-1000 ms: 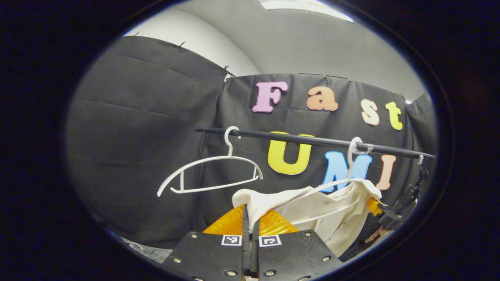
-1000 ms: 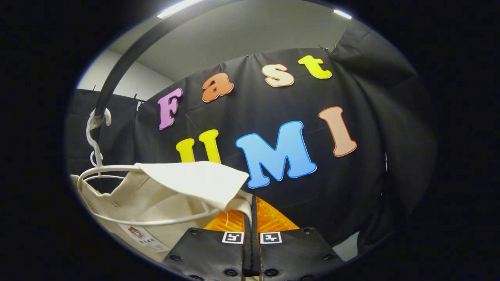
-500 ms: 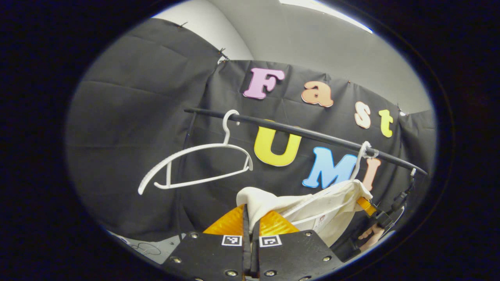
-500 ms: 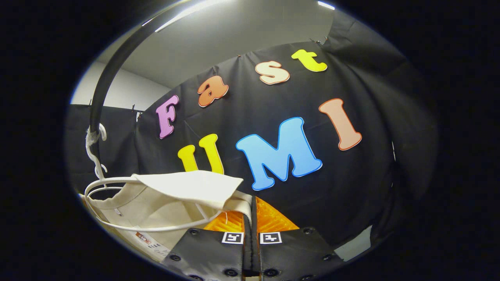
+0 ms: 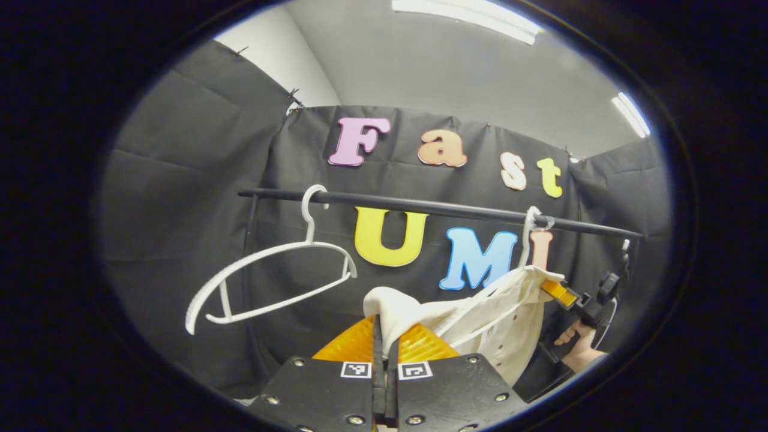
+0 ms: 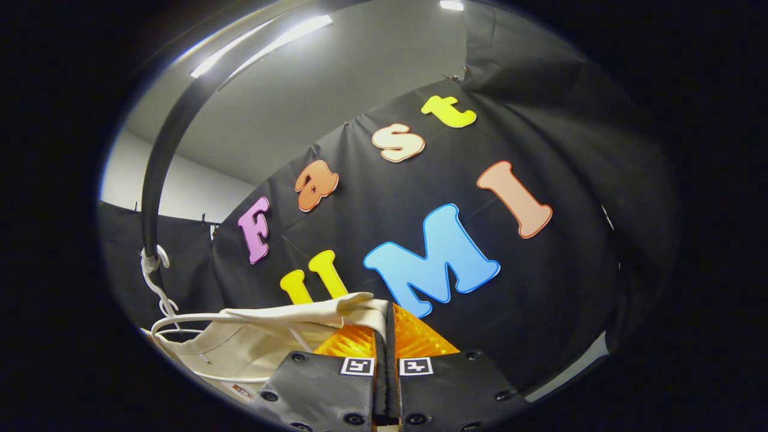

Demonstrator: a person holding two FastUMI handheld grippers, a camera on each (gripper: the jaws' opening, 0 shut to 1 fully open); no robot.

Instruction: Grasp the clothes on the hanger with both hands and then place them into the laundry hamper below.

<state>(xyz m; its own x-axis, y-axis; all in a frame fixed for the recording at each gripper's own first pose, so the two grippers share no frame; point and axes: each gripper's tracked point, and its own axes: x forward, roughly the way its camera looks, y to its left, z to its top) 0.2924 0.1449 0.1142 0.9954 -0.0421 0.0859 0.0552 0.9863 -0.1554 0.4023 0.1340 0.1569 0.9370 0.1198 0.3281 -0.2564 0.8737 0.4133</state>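
Observation:
A cream garment (image 5: 510, 327) hangs from a white hanger (image 5: 528, 240) on the black rail (image 5: 432, 207). My left gripper (image 5: 384, 327) is shut on the garment's near shoulder, with cloth bunched between its fingers. In the left gripper view the right gripper (image 5: 567, 295) grips the garment's far shoulder, and a hand (image 5: 576, 348) holds it. In the right gripper view my right gripper (image 6: 387, 318) is shut on the cream garment (image 6: 264, 345), whose edge folds over the white hanger (image 6: 180, 318) under the black rail (image 6: 162, 156).
A bare white hanger (image 5: 264, 276) hangs on the rail to the left of the garment. The rail's black upright post (image 5: 249, 282) stands at the left end. Black cloth walls close in behind and on both sides.
Both grippers stay shut on the garment. The rail sits more level in the left gripper view. In the right gripper view the garment sits lower and flatter, with more ceiling in sight.

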